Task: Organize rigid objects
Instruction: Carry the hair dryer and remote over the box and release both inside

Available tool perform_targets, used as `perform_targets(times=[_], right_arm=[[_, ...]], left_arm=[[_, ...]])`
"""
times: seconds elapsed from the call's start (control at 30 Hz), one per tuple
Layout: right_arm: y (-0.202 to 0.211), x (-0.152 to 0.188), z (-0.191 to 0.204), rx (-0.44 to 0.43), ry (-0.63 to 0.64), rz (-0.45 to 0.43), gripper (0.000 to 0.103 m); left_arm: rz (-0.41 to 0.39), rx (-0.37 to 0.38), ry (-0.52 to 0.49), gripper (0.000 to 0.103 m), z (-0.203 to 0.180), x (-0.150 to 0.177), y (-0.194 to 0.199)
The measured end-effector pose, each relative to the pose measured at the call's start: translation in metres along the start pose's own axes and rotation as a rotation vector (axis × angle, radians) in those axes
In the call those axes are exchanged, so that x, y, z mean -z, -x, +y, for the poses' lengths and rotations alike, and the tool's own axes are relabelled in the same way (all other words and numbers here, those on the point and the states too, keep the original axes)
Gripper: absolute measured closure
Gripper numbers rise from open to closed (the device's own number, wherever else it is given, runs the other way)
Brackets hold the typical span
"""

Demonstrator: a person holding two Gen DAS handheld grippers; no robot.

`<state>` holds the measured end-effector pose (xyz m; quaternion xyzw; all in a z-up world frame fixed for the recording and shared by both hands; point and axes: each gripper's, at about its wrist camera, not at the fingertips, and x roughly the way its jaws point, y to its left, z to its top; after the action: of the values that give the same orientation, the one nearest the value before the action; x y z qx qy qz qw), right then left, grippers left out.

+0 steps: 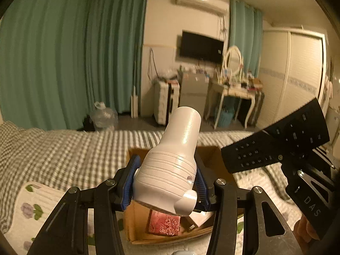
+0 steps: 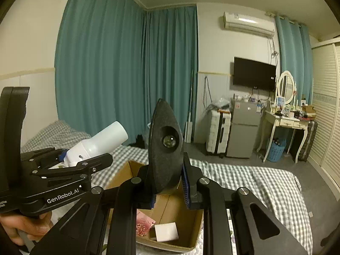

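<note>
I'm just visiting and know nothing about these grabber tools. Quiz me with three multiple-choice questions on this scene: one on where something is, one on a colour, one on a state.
1. Where is the cardboard box?
A. on the bed
B. on the dressing table
C. on the floor by the fridge

2. What colour is the bottle in the left gripper?
A. red
B. white
C. green

3. What is the right gripper doing?
A. hanging open and empty
B. lying inside the box
C. clamped on a black remote

Answers:
1 A, the box sits on the checked bed cover just below both grippers.
2 B, the ribbed bottle between the blue pads is plainly white.
3 C, the pads press on both sides of the remote, whose end points at the camera.
</note>
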<state>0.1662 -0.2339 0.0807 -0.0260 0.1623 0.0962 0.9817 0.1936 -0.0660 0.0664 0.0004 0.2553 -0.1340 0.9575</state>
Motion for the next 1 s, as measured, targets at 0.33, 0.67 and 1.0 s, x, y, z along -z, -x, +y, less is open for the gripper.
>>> perform_targets(times=[0.33, 0.67, 1.0], right_arm=[[-0.063, 0.040, -0.015, 0.013, 0.001, 0.110, 0.085], [-0.104, 0.074, -0.028, 0.023, -0.020, 0.188, 0.085], [-0.122, 0.095, -0.042, 0.070, -0.063, 0.286, 0.083]], left_arm=[[0.118, -0.007, 0.022, 0.053, 0.002, 0.026, -0.071], [0.181, -0.047, -0.028, 0.053, 0.000, 0.050, -0.103], [0.225, -0.021, 0.032, 0.050, 0.006, 0.041, -0.109]])
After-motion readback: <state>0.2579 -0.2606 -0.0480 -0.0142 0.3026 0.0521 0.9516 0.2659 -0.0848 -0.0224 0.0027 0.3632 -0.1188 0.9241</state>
